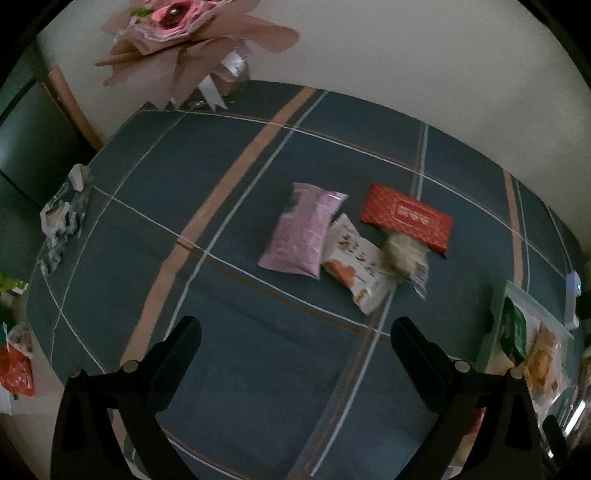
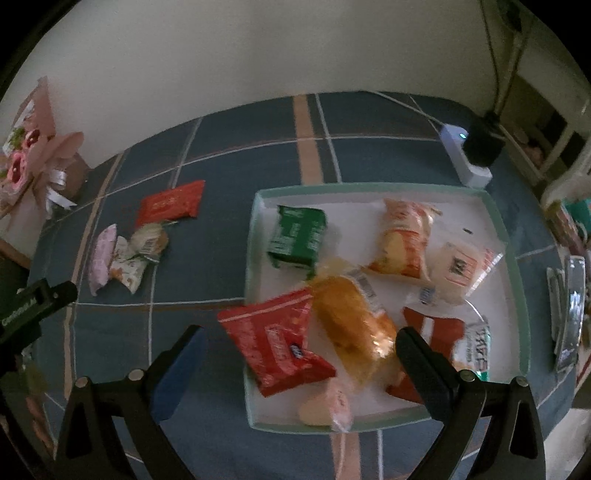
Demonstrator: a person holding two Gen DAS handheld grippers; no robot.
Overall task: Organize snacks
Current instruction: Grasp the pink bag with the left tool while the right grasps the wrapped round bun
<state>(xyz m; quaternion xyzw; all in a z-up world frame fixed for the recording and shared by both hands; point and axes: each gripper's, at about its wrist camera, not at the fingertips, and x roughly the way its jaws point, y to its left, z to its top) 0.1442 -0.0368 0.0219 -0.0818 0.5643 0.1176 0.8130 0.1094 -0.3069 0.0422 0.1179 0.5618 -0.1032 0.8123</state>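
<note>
Meanwhile both grippers, left (image 1: 295, 354) and right (image 2: 299, 358), hang spread and empty, four snacks (pink pack (image 1: 304, 230) among them) lying left of the tray (image 2: 255, 236), several more inside it.

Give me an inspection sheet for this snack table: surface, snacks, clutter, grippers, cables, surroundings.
Surface: plaid tablecloth, blue with tan and white stripes, covering the table.
Job's things: tray holds several packets, including a green packet and a red packet overhanging its near-left rim. Four still lie on the cloth: pink packet, white packet, red flat packet, small round snack.
Clutter: crumpled wrapper at the table's left edge.
Grippers: left gripper open, empty; right gripper open, empty, above the tray.
Cables: power strip with black plug, cord running up the wall.
Surroundings: paper flower bouquet, plain wall.
</note>
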